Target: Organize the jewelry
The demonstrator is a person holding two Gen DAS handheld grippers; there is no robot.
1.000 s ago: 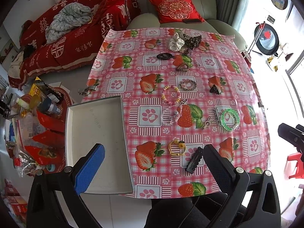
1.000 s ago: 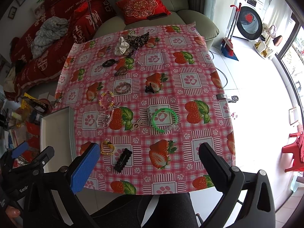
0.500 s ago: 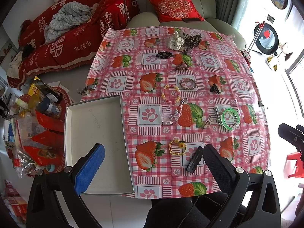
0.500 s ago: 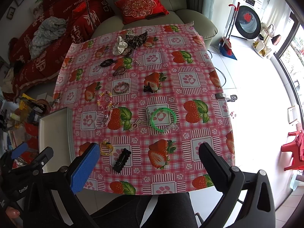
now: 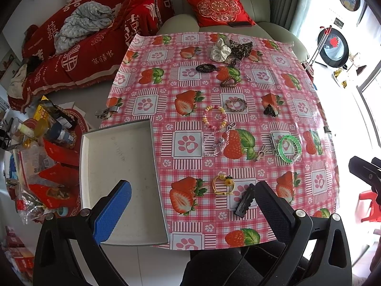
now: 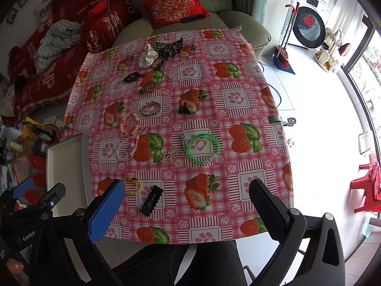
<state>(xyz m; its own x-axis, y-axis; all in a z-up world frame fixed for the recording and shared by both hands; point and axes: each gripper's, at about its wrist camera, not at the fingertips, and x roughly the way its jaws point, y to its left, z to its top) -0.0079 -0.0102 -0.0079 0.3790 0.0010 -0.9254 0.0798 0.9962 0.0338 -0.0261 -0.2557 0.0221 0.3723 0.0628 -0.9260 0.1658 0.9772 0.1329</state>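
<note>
table in strawberry cloth [image 5: 190,143] carries white tray [image 5: 100,166], green bangle [image 5: 289,148], black clip [image 5: 245,203], scrunchies [image 5: 221,51].

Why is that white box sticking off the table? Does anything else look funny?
The white box hangs past the table's left edge, and it holds nothing. All the jewelry, like the green bangle and black hair clip, lies scattered on the tablecloth. Nothing looks broken.

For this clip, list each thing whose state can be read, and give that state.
Left hand-held gripper: open, holding nothing.
Right hand-held gripper: open, holding nothing.
Tray: empty, at the table's left edge.
Green bangle: flat on the cloth.
Black hair clip: flat on the cloth, near the front edge.
Yellow hair tie: on the cloth, outside the tray.
</note>
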